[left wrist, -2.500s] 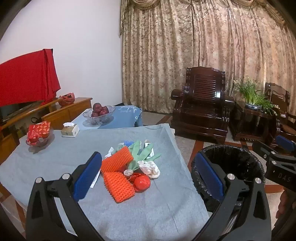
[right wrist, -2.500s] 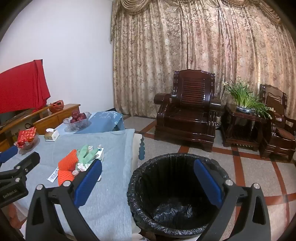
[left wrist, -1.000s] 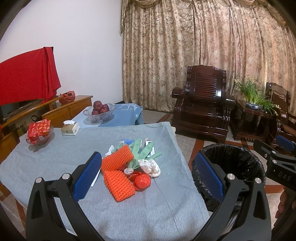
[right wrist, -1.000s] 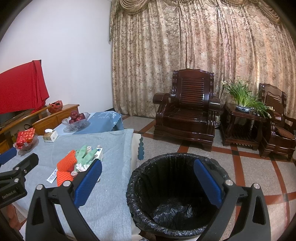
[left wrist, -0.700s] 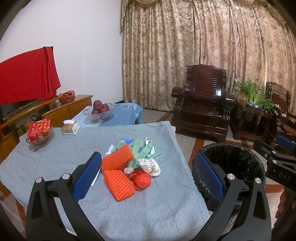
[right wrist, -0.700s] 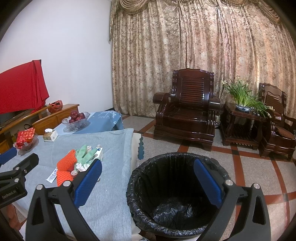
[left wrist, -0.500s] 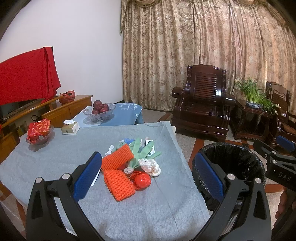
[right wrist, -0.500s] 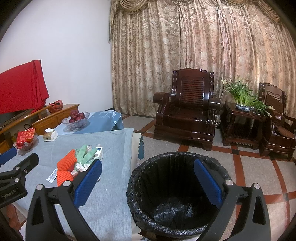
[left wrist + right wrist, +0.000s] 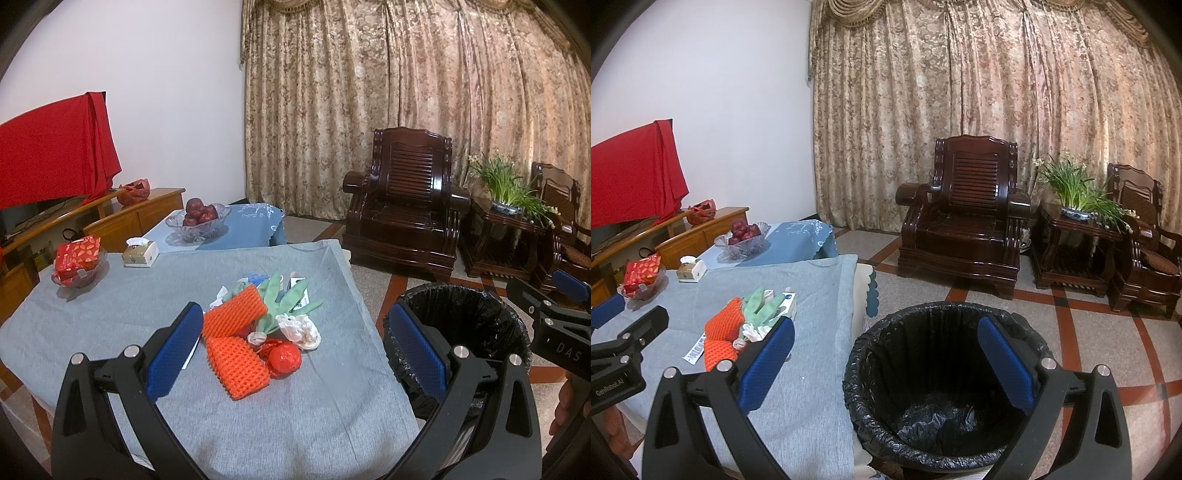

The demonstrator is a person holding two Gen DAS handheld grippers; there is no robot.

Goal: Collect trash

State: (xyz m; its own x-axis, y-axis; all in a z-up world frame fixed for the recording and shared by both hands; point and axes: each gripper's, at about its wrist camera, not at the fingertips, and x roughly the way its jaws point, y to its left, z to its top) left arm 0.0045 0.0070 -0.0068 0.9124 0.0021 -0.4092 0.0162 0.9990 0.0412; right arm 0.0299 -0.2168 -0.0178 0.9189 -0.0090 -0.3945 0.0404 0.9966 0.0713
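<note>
Nothing much has moved since the earlier frames; both claws sit about where they were, only slight camera drift.

Left wrist view: our left claw (image 9: pixel 295 343) is spread wide, blue pads apart, holding nothing, hovering over the grey-cloth worktop (image 9: pixel 155 295). Between the pads we see the trash pile: two orange foam fruit nets (image 9: pixel 236 339), pale green rubber gloves (image 9: pixel 284 299), a crumpled white tissue (image 9: pixel 299 328) and a red shiny wrapper ball (image 9: pixel 282 358), all touching in one heap. Black-bag-lined round bin (image 9: pixel 461 325) stands on the floor just beside the worktop's right edge. Glass bowl of red apples (image 9: pixel 197 219) is well behind the heap.

Right wrist view: our right claw (image 9: pixel 886 358) is also released and empty, hanging above the bin (image 9: pixel 886 354). The heap of nets (image 9: pixel 720 339) and gloves (image 9: pixel 762 301) lies on the worktop (image 9: pixel 820 295) left of the bin. Left claw's arm shows at the left edge.
</note>
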